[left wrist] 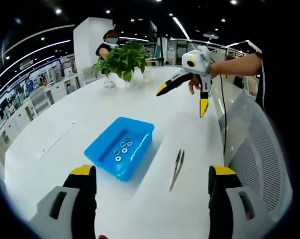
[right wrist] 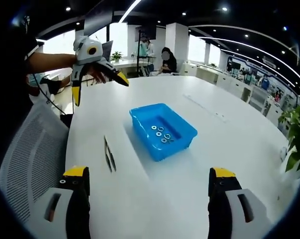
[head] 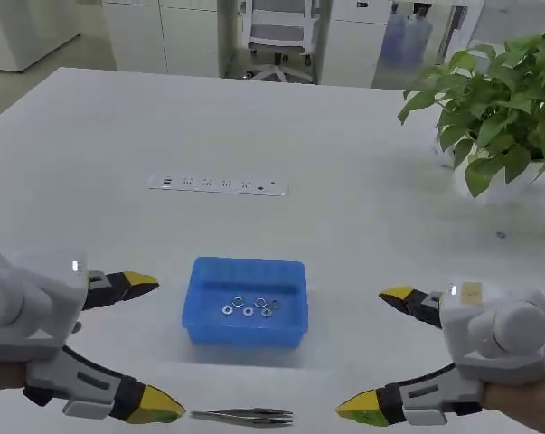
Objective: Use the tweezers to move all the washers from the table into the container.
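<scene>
The washers (head: 249,307), several small silver rings, lie in a loose cluster on the bottom of the container (head: 245,268). This is a shallow blue plastic tray, standing on the white table (head: 91,136). The tweezers (head: 245,416) lie flat on the table just beside the container, on the side near to the person. They are thin, of metal, the two arms close together, and nothing touches them.

The left tool (head: 164,348) is above the table, left of the container, w/ jaws spread wide and nothing btw. them. The right tool (head: 364,351) is on the opposite side, right of the container, also wide open and holding nothing. Both tools are apart from the container and from the tweezers, and their yellow tips point inward, toward each other.

Farther back on the table is a white power strip (head: 218,184), well apart from the container. At the right edge stands a green plant (head: 507,108) in a white pot (head: 512,185). Behind the table is an office chair (head: 281,32).
</scene>
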`<state>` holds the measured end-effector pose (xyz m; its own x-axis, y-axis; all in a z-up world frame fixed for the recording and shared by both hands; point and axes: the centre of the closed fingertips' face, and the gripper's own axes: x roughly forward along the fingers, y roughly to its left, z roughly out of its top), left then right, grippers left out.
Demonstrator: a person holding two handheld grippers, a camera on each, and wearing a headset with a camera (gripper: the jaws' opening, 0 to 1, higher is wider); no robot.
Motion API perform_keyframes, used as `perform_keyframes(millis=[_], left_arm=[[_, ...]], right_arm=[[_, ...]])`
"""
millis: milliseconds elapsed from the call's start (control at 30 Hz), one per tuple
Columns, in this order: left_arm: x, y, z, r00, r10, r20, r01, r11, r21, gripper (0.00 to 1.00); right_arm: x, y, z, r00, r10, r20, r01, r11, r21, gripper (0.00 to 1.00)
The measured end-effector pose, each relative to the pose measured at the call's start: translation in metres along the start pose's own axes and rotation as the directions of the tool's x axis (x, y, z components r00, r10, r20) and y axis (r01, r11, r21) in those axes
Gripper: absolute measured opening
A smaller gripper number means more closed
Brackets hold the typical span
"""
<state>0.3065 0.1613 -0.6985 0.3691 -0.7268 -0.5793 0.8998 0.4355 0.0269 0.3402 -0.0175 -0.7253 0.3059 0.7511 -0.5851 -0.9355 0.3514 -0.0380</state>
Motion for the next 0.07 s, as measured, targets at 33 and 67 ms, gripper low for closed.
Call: perform_keyframes(millis=[33,67], left_arm=[[-0.0004,0.0003,-0.0008,1.0,0.0,-0.006,0.0,1.0,0.002,0.99],[-0.0009,0.0004,-0.0011,1.0,0.0,-0.009,0.0,1.0,0.005,0.99]], right_arm=[[-0.0009,-0.0001,-0.0014,1.0,0.001,-0.002,-0.001,1.0,0.002,1.0],[-0.0015,0.0001,-0.0022,1.0,0.001,-0.004,-0.001,1.0,0.004,1.0]])
